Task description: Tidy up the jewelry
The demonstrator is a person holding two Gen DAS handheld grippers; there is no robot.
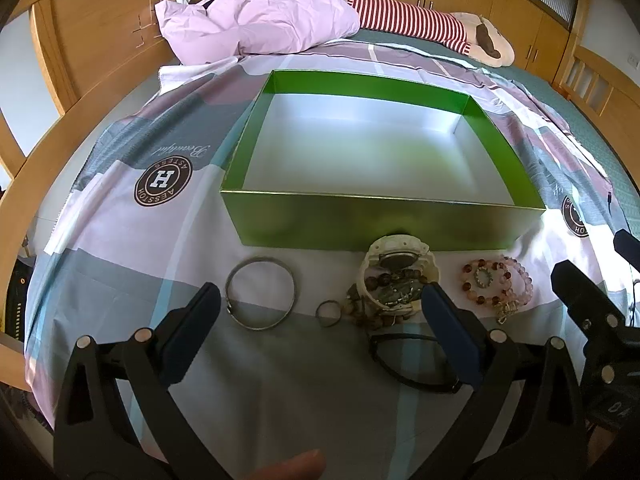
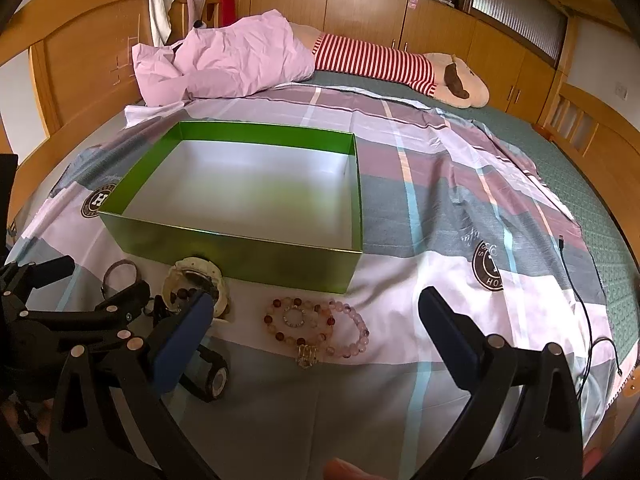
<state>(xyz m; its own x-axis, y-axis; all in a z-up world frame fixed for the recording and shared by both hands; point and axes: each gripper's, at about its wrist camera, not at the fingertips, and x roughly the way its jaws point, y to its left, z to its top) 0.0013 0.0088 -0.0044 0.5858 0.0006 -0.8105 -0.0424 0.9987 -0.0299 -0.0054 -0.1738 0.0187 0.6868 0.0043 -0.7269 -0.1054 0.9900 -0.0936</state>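
Note:
An open green box (image 1: 384, 222) (image 2: 256, 256) with a bare white floor sits on the bedspread. In front of it lie a silver bangle (image 1: 260, 297), a small ring (image 1: 328, 313), a white watch with dark beads (image 1: 394, 280) (image 2: 196, 282), a black watch (image 1: 416, 362) (image 2: 212, 376) and pink and red bead bracelets (image 1: 496, 282) (image 2: 316, 326). My left gripper (image 1: 320, 304) is open and empty, hovering over the bangle and ring. My right gripper (image 2: 316, 312) is open and empty above the bead bracelets; it also shows in the left wrist view (image 1: 588, 300).
The patterned bedspread (image 2: 460, 208) covers the bed. A pink quilt (image 1: 260, 12) and a striped plush toy (image 1: 432, 24) lie at the far end. A black cable (image 2: 584, 300) runs along the right. Wooden bed frame (image 1: 44, 152) and cabinets surround.

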